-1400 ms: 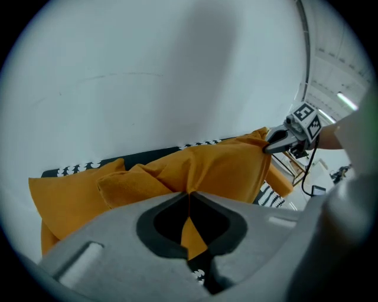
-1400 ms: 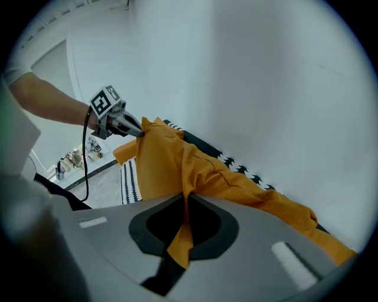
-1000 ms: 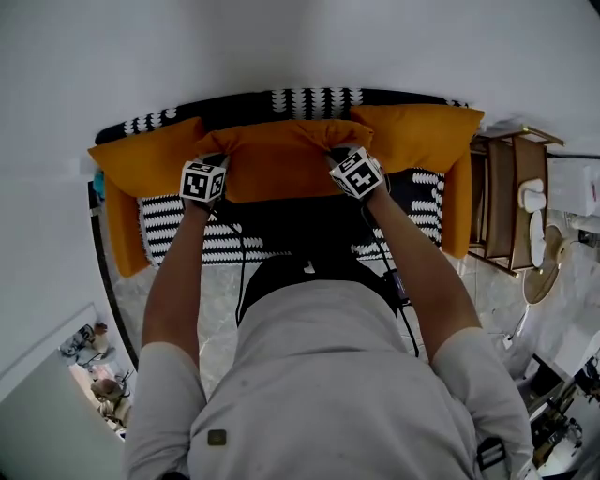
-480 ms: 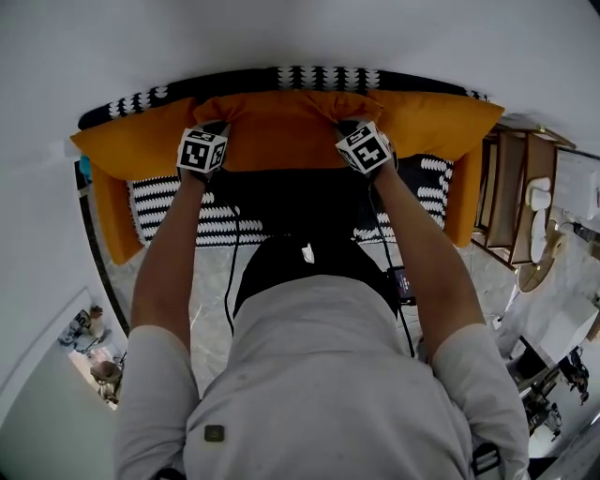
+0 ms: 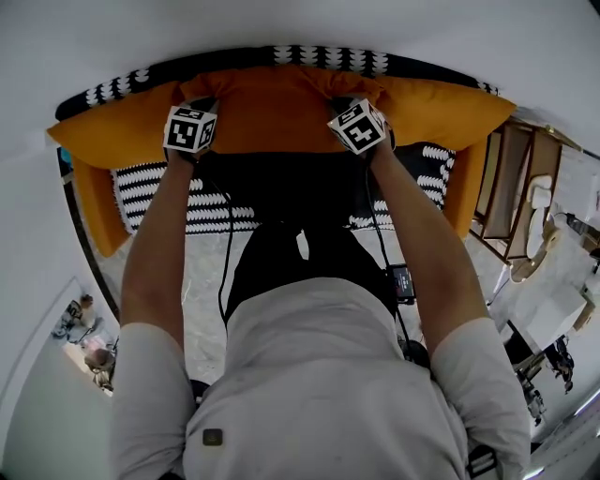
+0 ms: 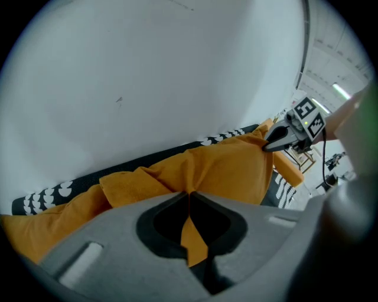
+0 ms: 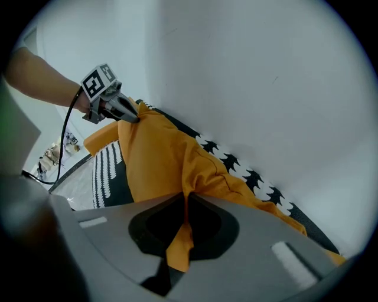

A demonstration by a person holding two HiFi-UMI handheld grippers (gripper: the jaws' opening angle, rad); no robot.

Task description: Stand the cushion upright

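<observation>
An orange cushion (image 5: 277,108) stands on its long edge against the back of a black-and-white patterned sofa (image 5: 178,202). My left gripper (image 5: 201,107) is shut on the cushion's upper left corner. My right gripper (image 5: 341,103) is shut on its upper right corner. In the left gripper view a fold of orange fabric (image 6: 192,236) is pinched between the closed jaws of that gripper (image 6: 189,197), and the right gripper (image 6: 277,140) shows across the cushion (image 6: 218,171). The right gripper view shows the same: its gripper (image 7: 186,203) pinches the cushion (image 7: 156,159), with the left gripper (image 7: 127,115) at the far corner.
Two more orange cushions (image 5: 112,141) (image 5: 441,108) lean on the sofa back at either side. Orange bolsters (image 5: 98,211) (image 5: 466,192) line the sofa's arms. A wooden side table (image 5: 511,187) stands to the right. A white wall (image 5: 300,23) rises behind the sofa.
Both grippers have carried the middle cushion down and farther toward the sofa's back. Their hold on its two top corners is unchanged.
</observation>
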